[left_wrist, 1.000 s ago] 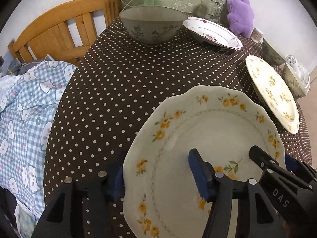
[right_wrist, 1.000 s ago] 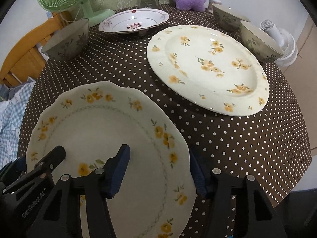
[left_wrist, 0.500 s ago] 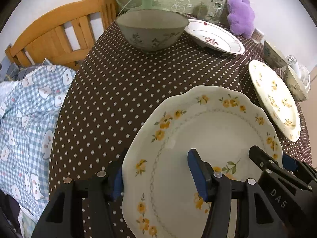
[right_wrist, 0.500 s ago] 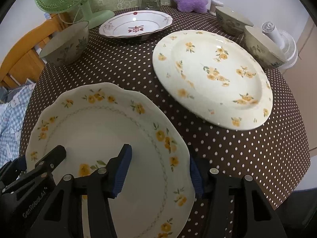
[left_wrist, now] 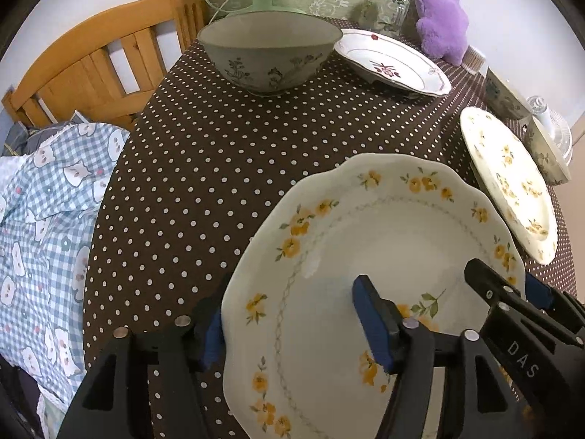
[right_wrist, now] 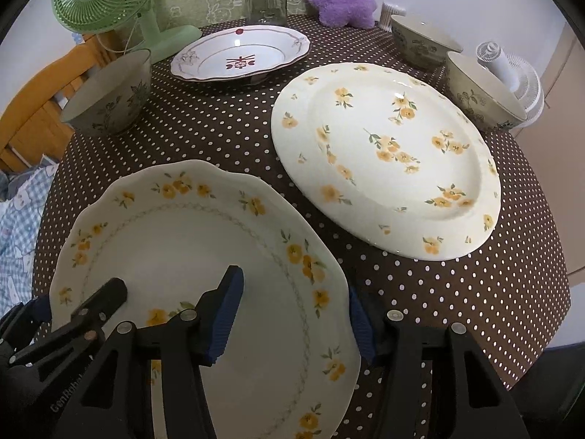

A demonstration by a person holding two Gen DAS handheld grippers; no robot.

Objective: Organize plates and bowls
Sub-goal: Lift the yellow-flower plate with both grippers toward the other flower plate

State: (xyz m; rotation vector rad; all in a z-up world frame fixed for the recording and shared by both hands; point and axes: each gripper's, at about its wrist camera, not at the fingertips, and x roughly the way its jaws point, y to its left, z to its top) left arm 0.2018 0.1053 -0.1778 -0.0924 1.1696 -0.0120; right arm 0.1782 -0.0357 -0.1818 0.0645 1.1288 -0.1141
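At the counter's (right_wrist: 457, 292) 6 o'clock edge lies the scalloped yellow-flowered plate (right_wrist: 182, 248), a tool on each side. The left tool (left_wrist: 290, 322) straddles its 9 o'clock rim; its jaws have just been opening and stand apart, with the rim between them. The right tool (right_wrist: 294, 316) straddles the 3 o'clock rim, one pad over the well and one outside; I cannot tell whether it presses.

The plate looks like glazed china: stiff, fairly heavy, slick and breakable. It is probably best held at opposite rims and kept level.

Farther off, at 2 o'clock, sits a large yellow-flowered plate (right_wrist: 384, 153), and at 12 a red-patterned deep plate (right_wrist: 237, 55): three plates. There are three grey floral bowls: one at 10 o'clock (right_wrist: 109, 98) and two at 1 to 2 o'clock (right_wrist: 420, 40) (right_wrist: 482, 91).
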